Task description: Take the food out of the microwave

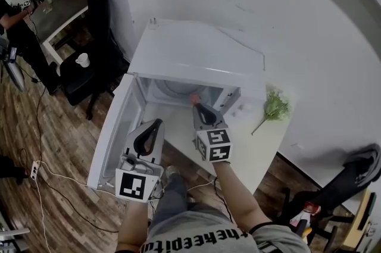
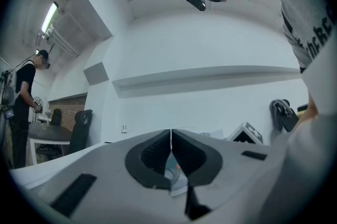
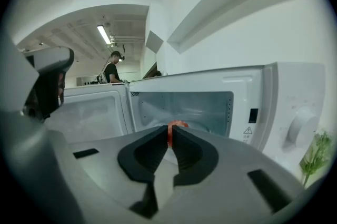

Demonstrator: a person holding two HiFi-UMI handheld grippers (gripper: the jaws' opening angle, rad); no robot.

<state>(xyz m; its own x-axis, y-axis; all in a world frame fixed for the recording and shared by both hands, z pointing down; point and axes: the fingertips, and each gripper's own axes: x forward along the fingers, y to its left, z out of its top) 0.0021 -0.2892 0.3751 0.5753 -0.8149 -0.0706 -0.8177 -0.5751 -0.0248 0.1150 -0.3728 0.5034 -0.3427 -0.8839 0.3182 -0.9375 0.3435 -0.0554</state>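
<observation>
A white microwave (image 1: pixel 196 55) stands on a white table with its door (image 1: pixel 116 127) swung open to the left. In the head view my right gripper (image 1: pixel 196 105) is at the mouth of the cavity, shut on a small orange-red piece of food (image 1: pixel 194 99). The right gripper view shows the same food (image 3: pixel 177 124) pinched between the tips of my right gripper (image 3: pixel 171 136), with the open cavity (image 3: pixel 184 104) behind it. My left gripper (image 1: pixel 158 123) hangs over the open door, shut with nothing in it; its jaws meet in the left gripper view (image 2: pixel 171 139).
A green plant sprig (image 1: pixel 272 108) lies on the table right of the microwave. The control knob (image 3: pixel 300 125) is on the microwave's right panel. A black office chair (image 1: pixel 95 19) and a person (image 1: pixel 18 25) stand at the far left. Cables run over the wooden floor (image 1: pixel 41 174).
</observation>
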